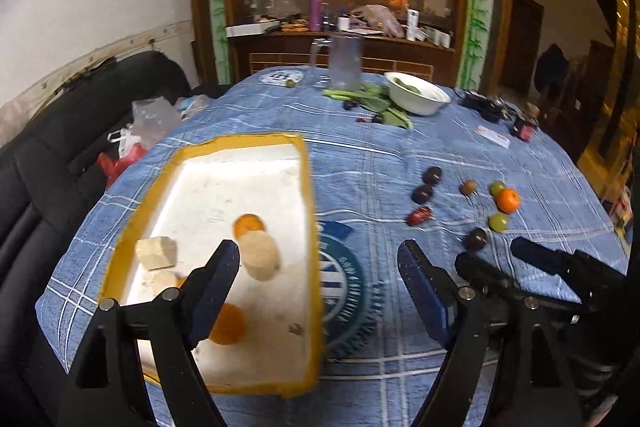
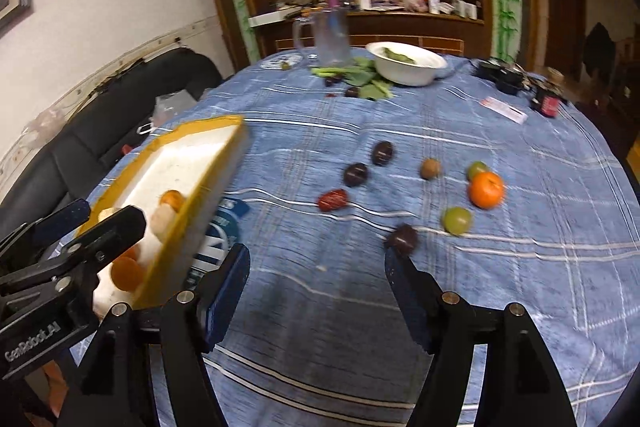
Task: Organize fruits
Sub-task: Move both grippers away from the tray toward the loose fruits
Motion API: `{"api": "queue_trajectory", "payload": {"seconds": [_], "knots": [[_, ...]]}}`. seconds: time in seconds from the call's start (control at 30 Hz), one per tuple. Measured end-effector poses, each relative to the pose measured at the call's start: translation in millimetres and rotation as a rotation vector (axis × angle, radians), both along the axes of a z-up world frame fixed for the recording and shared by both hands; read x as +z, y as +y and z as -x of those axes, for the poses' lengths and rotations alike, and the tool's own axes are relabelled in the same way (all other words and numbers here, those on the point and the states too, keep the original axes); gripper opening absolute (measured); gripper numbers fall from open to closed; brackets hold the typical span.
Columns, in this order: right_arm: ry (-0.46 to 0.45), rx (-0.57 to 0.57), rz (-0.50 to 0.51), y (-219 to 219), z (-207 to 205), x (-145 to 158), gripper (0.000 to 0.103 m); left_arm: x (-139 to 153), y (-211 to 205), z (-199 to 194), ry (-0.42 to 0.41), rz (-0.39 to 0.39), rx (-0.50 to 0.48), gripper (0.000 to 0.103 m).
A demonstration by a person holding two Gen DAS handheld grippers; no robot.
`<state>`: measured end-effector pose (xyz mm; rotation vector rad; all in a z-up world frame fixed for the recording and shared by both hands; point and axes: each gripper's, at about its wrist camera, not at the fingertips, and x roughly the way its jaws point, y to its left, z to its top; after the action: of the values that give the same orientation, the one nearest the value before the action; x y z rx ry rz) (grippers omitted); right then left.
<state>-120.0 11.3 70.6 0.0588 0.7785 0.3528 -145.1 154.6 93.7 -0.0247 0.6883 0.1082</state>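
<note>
A white foam tray with a yellow taped rim (image 1: 308,195) (image 2: 224,125) lies on the blue cloth at the left. It holds oranges (image 1: 249,225), a tan round fruit (image 1: 260,254) and pale chunks (image 1: 156,253). Loose fruits lie to the right: an orange (image 1: 508,200) (image 2: 485,189), green fruits (image 2: 456,220), dark plums (image 2: 355,174), a red date (image 2: 333,200) and a brown one (image 2: 430,168). My left gripper (image 1: 319,259) is open over the tray's right rim. My right gripper (image 2: 317,265) is open and empty; a dark plum (image 2: 402,238) sits by its right fingertip.
A white bowl (image 2: 404,63), green leaves (image 2: 368,79) and a clear mug (image 2: 328,35) stand at the table's far side. Small dark items and a card (image 2: 503,110) lie at the far right. A black sofa (image 1: 60,131) with bags flanks the left edge.
</note>
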Motion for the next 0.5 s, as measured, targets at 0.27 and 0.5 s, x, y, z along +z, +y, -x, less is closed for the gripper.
{"api": "queue_trajectory", "payload": {"seconds": [0.27,0.5], "knots": [[0.002,-0.087,-0.040,-45,4,2,0.076,-1,-44,6,-0.002,-0.063,-0.084,0.081],[-0.003,-0.127,-0.052,-69,5,1,0.078,-4,-68,6,0.013,-0.081,-0.126,0.082]]}}
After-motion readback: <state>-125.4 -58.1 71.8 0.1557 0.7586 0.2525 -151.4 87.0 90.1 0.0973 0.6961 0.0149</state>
